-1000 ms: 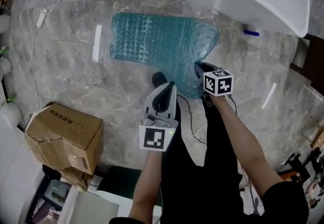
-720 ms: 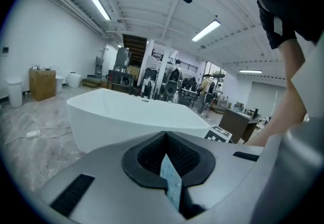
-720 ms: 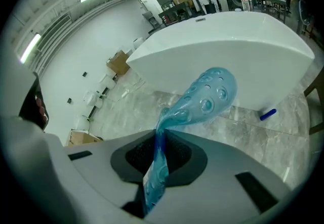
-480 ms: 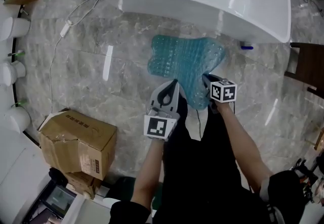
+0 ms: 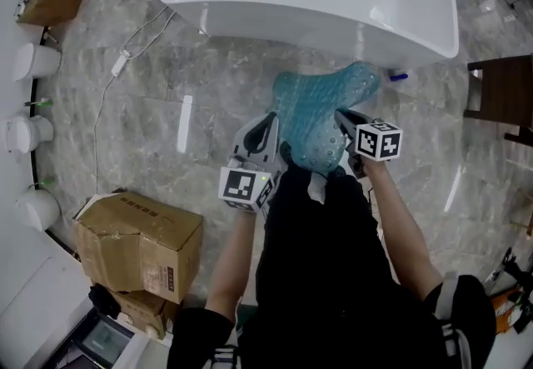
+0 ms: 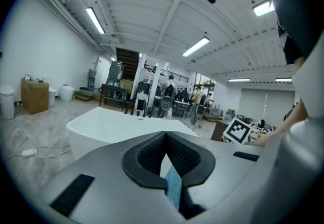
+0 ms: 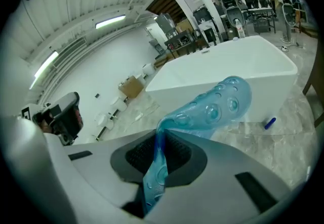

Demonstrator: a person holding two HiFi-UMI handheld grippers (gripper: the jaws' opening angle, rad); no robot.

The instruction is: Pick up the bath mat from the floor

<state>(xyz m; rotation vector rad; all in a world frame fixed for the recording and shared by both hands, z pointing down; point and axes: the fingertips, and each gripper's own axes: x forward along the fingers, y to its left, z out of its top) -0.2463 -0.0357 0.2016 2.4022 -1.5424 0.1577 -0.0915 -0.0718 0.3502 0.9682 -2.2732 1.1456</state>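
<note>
I clamp left gripper (image 5: 276,145) and right gripper (image 5: 343,126) on opposite bath mat (image 5: 319,109) edges, so mat hangs spread, not bunched.

Overhead + close jaws cams, mat (image 5: 321,119) shared

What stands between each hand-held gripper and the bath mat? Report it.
Nothing visible does. The left hand-held gripper is shut on one edge of the bath mat, and the right hand-held gripper on another, so both touch it directly. The bathtub stands beyond the bath mat, not in between.
</note>
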